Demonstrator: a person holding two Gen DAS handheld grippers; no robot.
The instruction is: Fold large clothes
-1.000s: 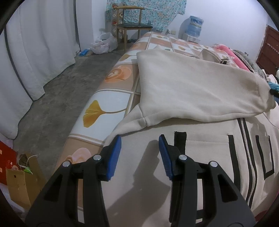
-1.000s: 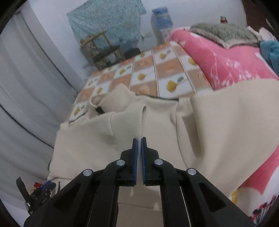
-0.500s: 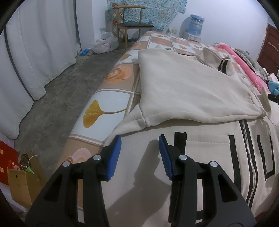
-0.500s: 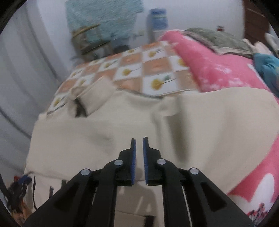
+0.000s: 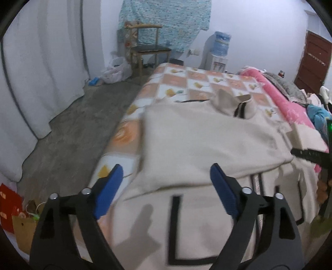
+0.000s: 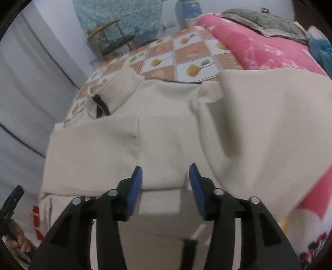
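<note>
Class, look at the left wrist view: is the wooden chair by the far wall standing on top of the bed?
No: the wooden chair stands on the grey floor beyond the foot of the bed, in front of the patterned blue cloth.

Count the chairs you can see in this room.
1. A wooden chair with a dark seat stands against the far wall, in front of the blue patterned cloth, beyond the foot of the bed. Others may be hidden outside the views.

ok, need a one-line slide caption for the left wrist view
Left gripper opening with nothing between its blue pads, above a folded beige jacket on a tile-patterned bed sheet.
</note>
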